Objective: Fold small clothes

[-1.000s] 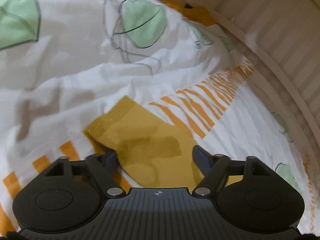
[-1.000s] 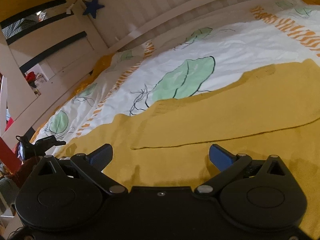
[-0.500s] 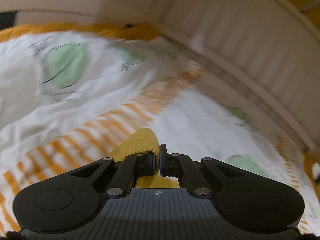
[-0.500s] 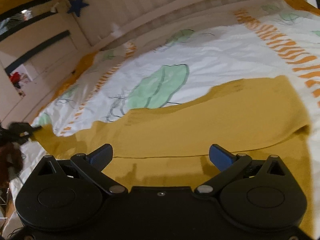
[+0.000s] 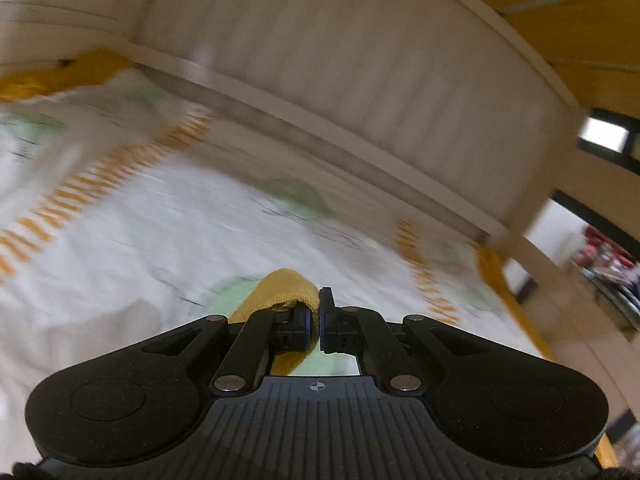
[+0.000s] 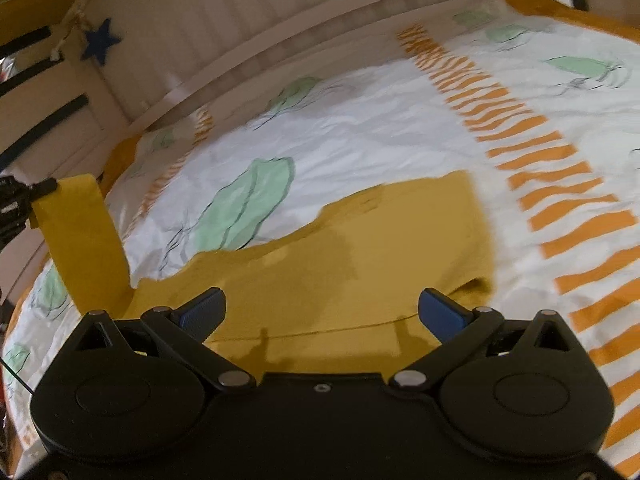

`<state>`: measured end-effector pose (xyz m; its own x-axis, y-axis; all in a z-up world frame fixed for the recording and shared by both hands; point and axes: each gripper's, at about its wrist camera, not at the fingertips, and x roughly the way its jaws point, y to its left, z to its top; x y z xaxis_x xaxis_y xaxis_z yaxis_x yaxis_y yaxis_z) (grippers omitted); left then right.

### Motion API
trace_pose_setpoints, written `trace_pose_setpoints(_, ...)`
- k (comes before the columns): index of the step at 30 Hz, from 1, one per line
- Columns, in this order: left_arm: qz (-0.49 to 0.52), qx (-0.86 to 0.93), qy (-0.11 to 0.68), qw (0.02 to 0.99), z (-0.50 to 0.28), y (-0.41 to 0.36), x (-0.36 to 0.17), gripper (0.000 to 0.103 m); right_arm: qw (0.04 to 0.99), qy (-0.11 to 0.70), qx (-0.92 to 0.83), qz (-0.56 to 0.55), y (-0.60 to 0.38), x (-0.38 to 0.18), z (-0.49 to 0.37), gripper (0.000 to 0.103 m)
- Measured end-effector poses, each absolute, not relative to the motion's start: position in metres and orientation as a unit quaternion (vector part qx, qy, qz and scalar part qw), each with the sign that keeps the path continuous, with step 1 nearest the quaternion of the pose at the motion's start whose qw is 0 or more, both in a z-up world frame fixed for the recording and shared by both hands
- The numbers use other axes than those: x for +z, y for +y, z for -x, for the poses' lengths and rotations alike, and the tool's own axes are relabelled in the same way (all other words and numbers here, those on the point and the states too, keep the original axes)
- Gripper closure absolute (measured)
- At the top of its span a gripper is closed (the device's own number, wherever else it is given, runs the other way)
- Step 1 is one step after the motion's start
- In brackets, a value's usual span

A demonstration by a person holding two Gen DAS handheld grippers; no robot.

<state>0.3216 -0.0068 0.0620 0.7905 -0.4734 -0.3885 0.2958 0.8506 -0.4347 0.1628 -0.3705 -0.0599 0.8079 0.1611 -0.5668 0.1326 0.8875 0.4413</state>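
Note:
A mustard-yellow knit garment lies spread on the bed. My left gripper is shut on one end of it and holds that end lifted off the bed. In the right wrist view that gripper shows at the far left, with a strip of the garment hanging from it. My right gripper is open and empty, low over the near part of the garment, with its blue pads wide apart.
The bed cover is white with green leaves and orange stripes. A white slatted bed rail runs along the far side, with a blue star on it. The left wrist view is motion-blurred.
My left gripper closed on the garment's end, lifted it and swung it across the bed. My right gripper stayed open over the garment, and its view shifted to the right.

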Motion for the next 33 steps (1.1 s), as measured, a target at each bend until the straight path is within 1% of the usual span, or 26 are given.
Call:
trace_pose_setpoints(4,0.173,-0.241,0.266,0.917,-0.326,-0.069,0.039,0.1,0.924,0.299,-0.025,-0.236,-0.391,-0.059,-0.162,0.0)
trace_pose_setpoints(8,0.158,-0.259,0.287,0.909,-0.332,-0.12,0.01,0.1,0.917,0.293,-0.041,-0.267,-0.414,-0.06,-0.16,0.0)
trace_pose_setpoints(17,0.147,-0.277,0.348,0.884,-0.326,-0.177,-0.043,0.099,0.906,0.287,-0.065,-0.304,-0.441,-0.062,-0.156,0.0)
trace_pose_setpoints(18,0.145,-0.276,0.354,0.882,-0.325,-0.18,-0.047,0.097,0.905,0.288,-0.066,-0.306,-0.443,-0.063,-0.156,0.0)
trace_pose_setpoints(19,0.143,-0.279,0.36,0.879,-0.324,-0.182,-0.05,0.094,0.904,0.29,-0.067,-0.307,-0.444,-0.064,-0.157,0.0)
trace_pose_setpoints(20,0.142,-0.286,0.366,0.874,-0.323,-0.185,-0.053,0.08,0.903,0.291,-0.068,-0.307,-0.445,-0.064,-0.157,0.0)
trace_pose_setpoints(21,0.14,-0.295,0.372,0.869,-0.322,-0.19,-0.057,0.063,0.903,0.291,-0.069,-0.308,-0.446,-0.064,-0.157,0.0)
trace_pose_setpoints(22,0.136,-0.303,0.375,0.865,-0.321,-0.192,-0.059,0.059,0.903,0.29,-0.072,-0.308,-0.446,-0.064,-0.156,0.0)
trace_pose_setpoints(25,0.114,-0.326,0.372,0.862,-0.314,-0.198,-0.061,0.053,0.902,0.29,-0.076,-0.31,-0.448,-0.065,-0.156,0.0)
trace_pose_setpoints(27,0.099,-0.342,0.369,0.859,-0.309,-0.201,-0.06,0.043,0.899,0.292,-0.078,-0.316,-0.45,-0.067,-0.156,0.0)
trace_pose_setpoints(28,0.094,-0.352,0.367,0.856,-0.306,-0.202,-0.059,0.041,0.897,0.293,-0.079,-0.321,-0.451,-0.068,-0.156,0.0)
trace_pose_setpoints(32,0.071,-0.389,0.361,0.844,-0.294,-0.206,-0.057,0.027,0.889,0.296,-0.082,-0.338,-0.456,-0.072,-0.155,0.0)
trace_pose_setpoints(33,0.065,-0.396,0.359,0.843,-0.291,-0.207,-0.057,0.025,0.888,0.296,-0.085,-0.341,-0.458,-0.073,-0.155,0.0)
